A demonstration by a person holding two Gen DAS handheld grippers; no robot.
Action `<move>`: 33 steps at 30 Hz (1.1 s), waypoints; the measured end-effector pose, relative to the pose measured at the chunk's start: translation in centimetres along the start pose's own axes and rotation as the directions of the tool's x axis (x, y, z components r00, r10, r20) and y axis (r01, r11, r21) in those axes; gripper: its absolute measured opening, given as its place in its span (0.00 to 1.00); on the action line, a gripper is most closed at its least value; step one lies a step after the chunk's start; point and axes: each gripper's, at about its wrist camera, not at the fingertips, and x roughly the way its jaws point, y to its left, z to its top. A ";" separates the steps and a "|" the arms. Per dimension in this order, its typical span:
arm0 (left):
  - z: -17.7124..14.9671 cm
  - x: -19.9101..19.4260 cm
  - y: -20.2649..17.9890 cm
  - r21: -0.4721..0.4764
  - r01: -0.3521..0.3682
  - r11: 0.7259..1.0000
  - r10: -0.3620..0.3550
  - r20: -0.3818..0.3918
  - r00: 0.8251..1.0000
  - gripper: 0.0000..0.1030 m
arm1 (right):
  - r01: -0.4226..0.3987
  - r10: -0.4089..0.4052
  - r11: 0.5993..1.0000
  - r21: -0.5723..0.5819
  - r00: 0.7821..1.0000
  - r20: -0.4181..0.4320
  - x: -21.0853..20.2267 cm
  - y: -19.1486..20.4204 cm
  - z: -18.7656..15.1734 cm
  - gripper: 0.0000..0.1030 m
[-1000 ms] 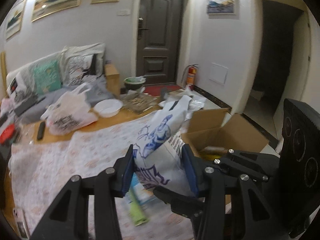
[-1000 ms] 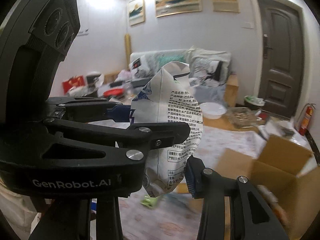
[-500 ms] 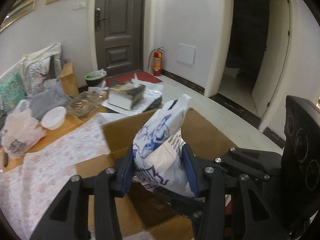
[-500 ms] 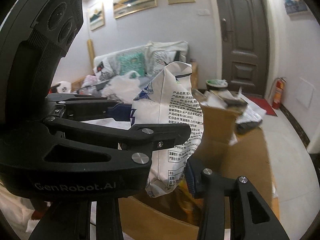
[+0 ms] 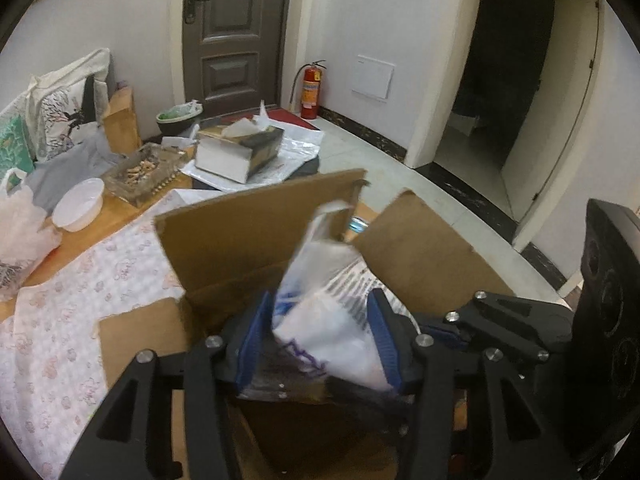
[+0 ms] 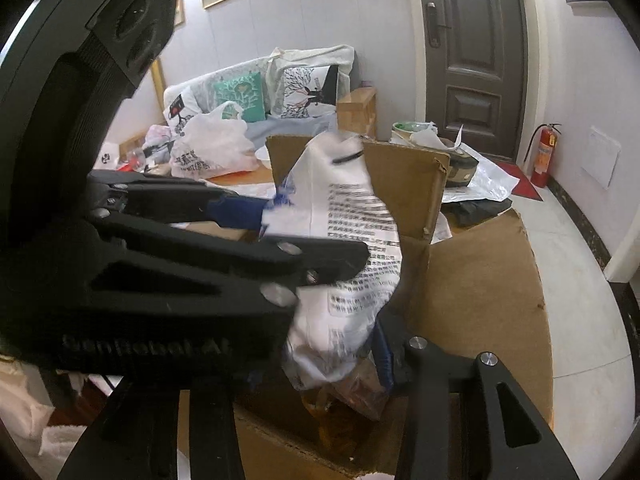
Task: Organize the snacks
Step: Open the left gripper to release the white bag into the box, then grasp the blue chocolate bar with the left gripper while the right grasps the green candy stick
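A white snack bag (image 5: 336, 320) with blue print and black text hangs blurred and tilted over the open cardboard box (image 5: 260, 240). It sits between the blue pads of my left gripper (image 5: 320, 320), whose jaws are opening, with a gap showing at the left pad. In the right wrist view the same bag (image 6: 360, 248) lies between the jaws of my right gripper (image 6: 324, 344), also opening. My left gripper (image 6: 296, 236) crosses in front there and hides the right gripper's left finger. Orange and brown packets (image 6: 352, 392) lie inside the box (image 6: 480, 300).
The box stands at the end of a table under a floral cloth (image 5: 60, 320). Beyond it are a tissue box (image 5: 240, 148), a glass dish (image 5: 144, 172), a white bowl (image 5: 78, 204) and a plastic bag (image 5: 20, 220). A fire extinguisher (image 5: 312, 88) stands by the door.
Both grippers swung with the bag from over the table to over the open box and sank toward it. The bag, sharp and upright before, now tips and blurs between wider jaws.
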 end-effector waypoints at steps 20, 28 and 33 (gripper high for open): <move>-3.1 -9.0 5.7 -0.097 -0.102 0.990 0.112 0.109 0.988 0.59 | -0.083 0.086 0.996 -0.037 0.994 0.061 -1.9 4.2 1.7 0.45; -8.3 -15.7 10.3 -0.181 -0.189 0.965 0.217 0.147 0.965 0.62 | -0.188 0.197 0.974 -0.125 0.979 0.058 -2.0 12.0 2.8 0.46; -12.3 -18.6 13.7 -0.241 -0.224 0.944 0.263 0.141 0.955 0.64 | -0.257 0.262 0.949 -0.184 0.965 0.005 -0.6 18.0 2.3 0.46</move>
